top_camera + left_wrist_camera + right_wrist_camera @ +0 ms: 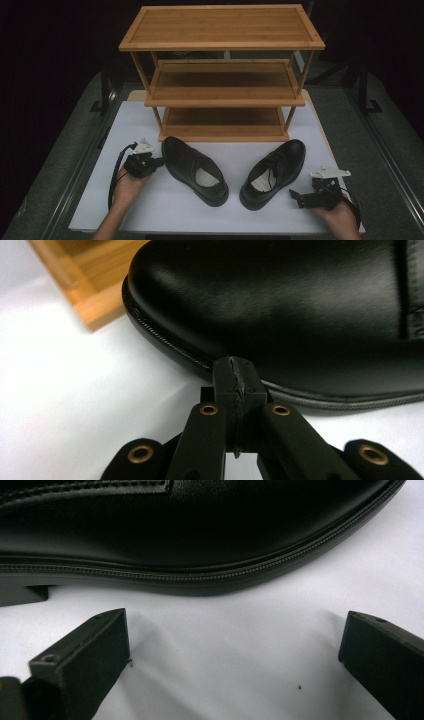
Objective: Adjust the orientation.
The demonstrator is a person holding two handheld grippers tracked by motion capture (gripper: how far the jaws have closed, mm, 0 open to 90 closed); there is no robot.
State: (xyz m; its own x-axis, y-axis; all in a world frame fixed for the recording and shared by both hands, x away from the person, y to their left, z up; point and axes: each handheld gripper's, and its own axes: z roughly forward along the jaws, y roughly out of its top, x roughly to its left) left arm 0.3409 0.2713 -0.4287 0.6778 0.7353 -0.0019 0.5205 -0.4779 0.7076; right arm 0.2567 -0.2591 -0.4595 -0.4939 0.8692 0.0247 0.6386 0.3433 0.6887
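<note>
Two black shoes sit on the table in front of the rack point(222, 44), prob. waiting to be shelved. Left gripper point(235, 375) is fully closed w/ nothing between the jaws, tips right at the left shoe point(195, 171) toe welt, maybe touching. Right gripper point(235, 645) is wide open, empty; right shoe point(200, 525) lies just ahead of its jaws, not between them.

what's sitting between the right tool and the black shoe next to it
Nothing visible. The right tool, jaws open, faces the side of the right-hand black leather lace-up shoe, with bare white tabletop in the gap between them.
</note>
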